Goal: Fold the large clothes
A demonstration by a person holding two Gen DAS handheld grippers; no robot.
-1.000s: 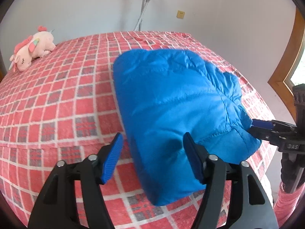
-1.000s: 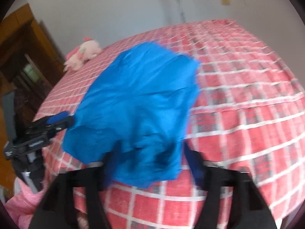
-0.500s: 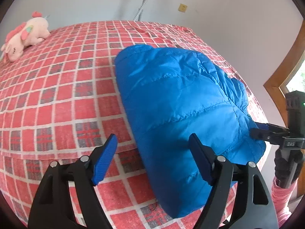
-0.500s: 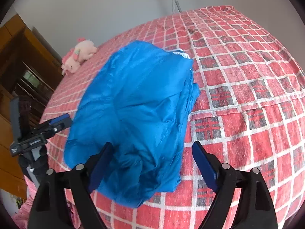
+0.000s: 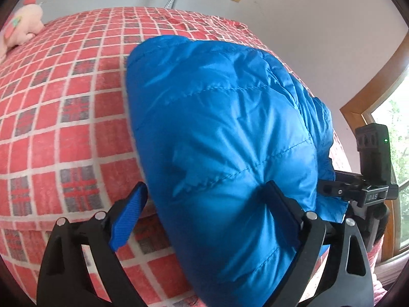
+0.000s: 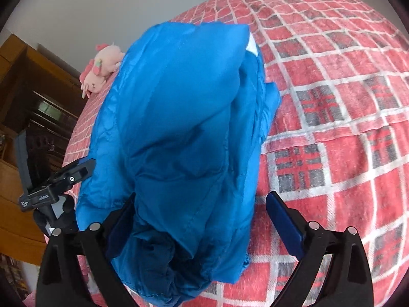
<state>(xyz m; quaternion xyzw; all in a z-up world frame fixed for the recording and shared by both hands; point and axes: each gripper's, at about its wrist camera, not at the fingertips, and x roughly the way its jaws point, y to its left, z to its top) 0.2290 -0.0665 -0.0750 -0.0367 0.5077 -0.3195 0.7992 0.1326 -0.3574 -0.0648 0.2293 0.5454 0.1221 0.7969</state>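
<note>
A folded blue puffer jacket (image 5: 217,128) lies on the red checked bed (image 5: 64,102). My left gripper (image 5: 204,212) is open, its jaws wide, at the jacket's near left end. The right finger presses into the padding; the left finger is beside the jacket over the bed. In the right wrist view the jacket (image 6: 179,128) fills the middle. My right gripper (image 6: 202,220) is open around its near right end, the left finger partly hidden behind the fabric. Each gripper shows in the other's view: the right one (image 5: 358,192), the left one (image 6: 61,181).
A pink plush toy (image 5: 20,28) lies at the far side of the bed, also in the right wrist view (image 6: 102,64). A wooden window frame (image 5: 378,102) stands at the right. A dark wooden cabinet (image 6: 25,128) stands at the left. A white wall is behind the bed.
Both grippers have moved forward, closer to the jacket's near edge. The jacket now sits between each gripper's fingers. Both stay open.
</note>
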